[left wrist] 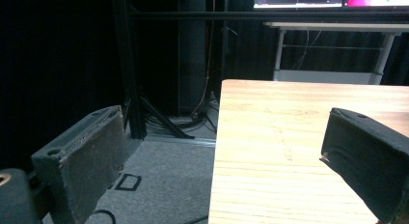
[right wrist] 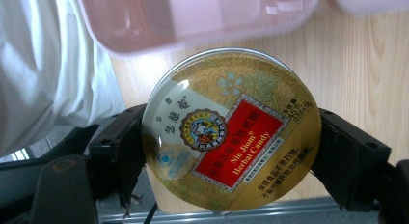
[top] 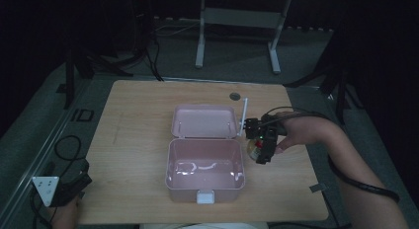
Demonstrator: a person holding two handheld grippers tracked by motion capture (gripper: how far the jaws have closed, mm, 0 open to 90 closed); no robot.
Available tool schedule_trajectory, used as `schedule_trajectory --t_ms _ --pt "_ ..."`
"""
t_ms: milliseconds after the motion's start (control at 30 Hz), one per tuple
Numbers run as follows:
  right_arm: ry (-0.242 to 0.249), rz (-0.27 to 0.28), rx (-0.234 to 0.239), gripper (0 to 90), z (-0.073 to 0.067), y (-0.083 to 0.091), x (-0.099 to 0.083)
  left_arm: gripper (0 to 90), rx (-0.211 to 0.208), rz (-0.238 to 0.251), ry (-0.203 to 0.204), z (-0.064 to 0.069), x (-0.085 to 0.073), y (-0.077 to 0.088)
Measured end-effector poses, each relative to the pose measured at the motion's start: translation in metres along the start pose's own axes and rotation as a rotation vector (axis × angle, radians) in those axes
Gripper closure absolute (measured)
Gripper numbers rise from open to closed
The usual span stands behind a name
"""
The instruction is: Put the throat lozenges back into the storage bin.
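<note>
Wooden surface lit pale against a dark room, with grey carpet around it, black frame posts and cables at the far left, and a white-legged table beyond. Largest on it, a pink plastic box, open, lid tipped back toward the far edge, white latch on the near wall, interior glossy and reflective.

Right forearm reached in from the lower right corner, bent across the surface's right side, hand wrapped on the right gripper just beside the box's right wall, black cable looping back along the arm. Jaws aimed roughly toward the box and downward, clamped on a round tin by its opposite edges. Tin held on edge just off the box's right rim, above the wood; whether touching the surface, could not tell. Flat printed face turned toward the gripper's camera, gold with a leaf pattern and a red label reading "Nin Jiom Herbal Candy", lettering slanting up to the right in the right gripper view. No long axis to speak of, being round. Pink box rim seen just past the tin, and white cloth at the left of that view.

Left gripper held low at the near left corner, grey three-cornered plate on top, hand mostly cut off by the frame. Jaws spread wide apart, holding nothing, straddling the surface's left edge and pointed toward the far side.
</note>
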State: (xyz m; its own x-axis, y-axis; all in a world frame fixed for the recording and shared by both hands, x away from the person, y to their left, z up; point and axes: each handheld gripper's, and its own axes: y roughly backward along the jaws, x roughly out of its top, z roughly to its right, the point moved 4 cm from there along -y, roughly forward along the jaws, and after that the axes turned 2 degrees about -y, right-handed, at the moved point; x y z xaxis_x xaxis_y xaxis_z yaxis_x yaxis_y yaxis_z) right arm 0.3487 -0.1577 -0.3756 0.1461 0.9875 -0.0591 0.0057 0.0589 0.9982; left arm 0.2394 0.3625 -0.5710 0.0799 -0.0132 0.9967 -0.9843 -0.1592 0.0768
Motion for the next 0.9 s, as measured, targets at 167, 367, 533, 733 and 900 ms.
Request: schedule_trajectory --t_ms 167,367,533,733,900 --pt "0.048 0.006 0.008 20.1 -0.007 0.000 0.024 2.6 -0.001 0.001 0.001 0.000 0.000 0.000" --pt "0.080 0.020 0.014 20.1 -0.014 -0.001 0.045 2.6 -0.004 0.002 0.006 -0.001 0.000 0.000" --pt "0.113 0.022 0.033 20.1 -0.020 -0.013 0.063 2.6 -0.004 0.002 0.003 -0.001 0.000 0.000" --pt "0.134 0.015 0.067 20.1 -0.023 -0.034 0.073 2.6 -0.005 0.003 0.002 -0.001 0.000 0.000" --pt "0.148 0.018 0.102 20.1 -0.024 -0.060 0.078 2.6 -0.007 0.004 0.003 -0.001 0.000 0.000"
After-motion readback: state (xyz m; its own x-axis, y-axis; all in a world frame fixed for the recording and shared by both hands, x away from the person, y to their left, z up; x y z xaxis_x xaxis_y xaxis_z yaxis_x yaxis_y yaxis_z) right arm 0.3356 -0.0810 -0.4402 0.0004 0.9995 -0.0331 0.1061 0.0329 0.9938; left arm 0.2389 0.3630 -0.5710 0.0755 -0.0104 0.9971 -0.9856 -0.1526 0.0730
